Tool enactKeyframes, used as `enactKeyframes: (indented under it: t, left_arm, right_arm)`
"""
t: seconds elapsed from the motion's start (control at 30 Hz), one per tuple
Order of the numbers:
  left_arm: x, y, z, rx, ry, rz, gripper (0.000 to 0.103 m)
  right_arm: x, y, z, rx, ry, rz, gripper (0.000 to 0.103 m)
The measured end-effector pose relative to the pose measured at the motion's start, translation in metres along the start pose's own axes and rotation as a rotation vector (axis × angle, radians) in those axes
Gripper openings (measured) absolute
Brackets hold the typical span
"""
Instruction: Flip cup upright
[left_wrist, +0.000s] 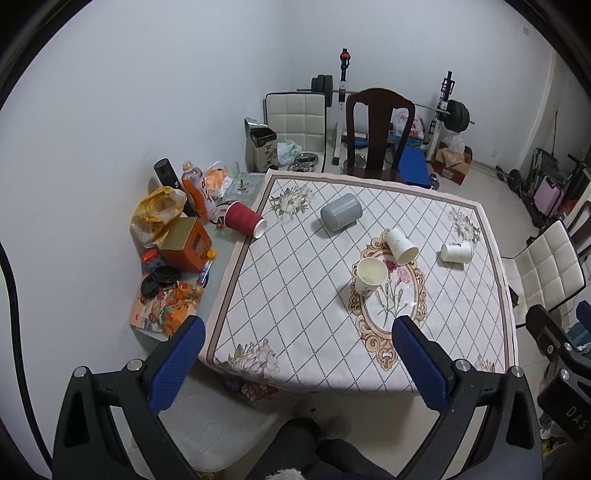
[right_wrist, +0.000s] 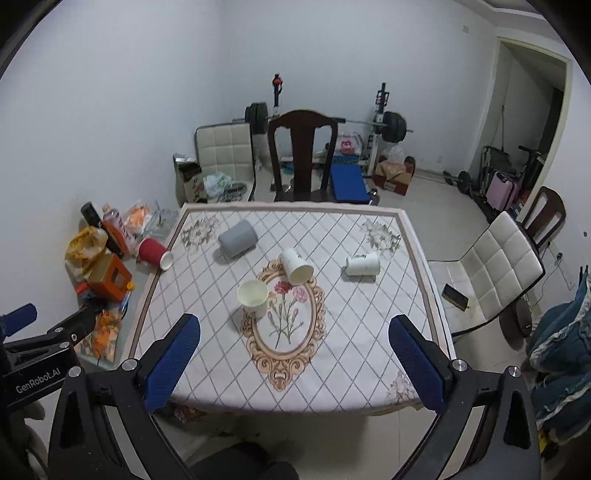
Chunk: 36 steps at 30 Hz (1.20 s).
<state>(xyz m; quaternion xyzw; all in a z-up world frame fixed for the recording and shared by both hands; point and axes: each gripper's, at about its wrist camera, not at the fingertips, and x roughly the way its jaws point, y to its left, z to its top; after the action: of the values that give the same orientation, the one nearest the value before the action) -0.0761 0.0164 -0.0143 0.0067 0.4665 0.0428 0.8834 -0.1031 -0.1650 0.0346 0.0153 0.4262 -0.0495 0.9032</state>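
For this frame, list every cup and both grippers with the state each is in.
Cream paper cup: upright, mouth up.
White paper cup at the medallion: on its side.
White paper cup to the right: on its side.
Grey cup: on its side.
Red cup: on its side at the cloth's left edge.
Left gripper: open, holding nothing.
Right gripper: open, holding nothing.

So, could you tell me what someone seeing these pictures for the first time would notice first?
Probably the cups scattered on the patterned tablecloth: one white cup stands upright near the middle, while two white cups, a grey cup and a red cup at the cloth's left edge lie tipped over. Both the left gripper and right gripper hang open and empty above the near edge.
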Motion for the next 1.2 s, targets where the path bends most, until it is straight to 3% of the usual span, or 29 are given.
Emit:
enactKeyframes:
  t: [1.2]
  left_arm:
    - [-0.0072,-0.0054,0.0028,0.043,-0.004,-0.001,0.103]
  right_arm:
    - [0.0057,-0.0058,-0.0036,-0.008,0.048,0.015,0.103]
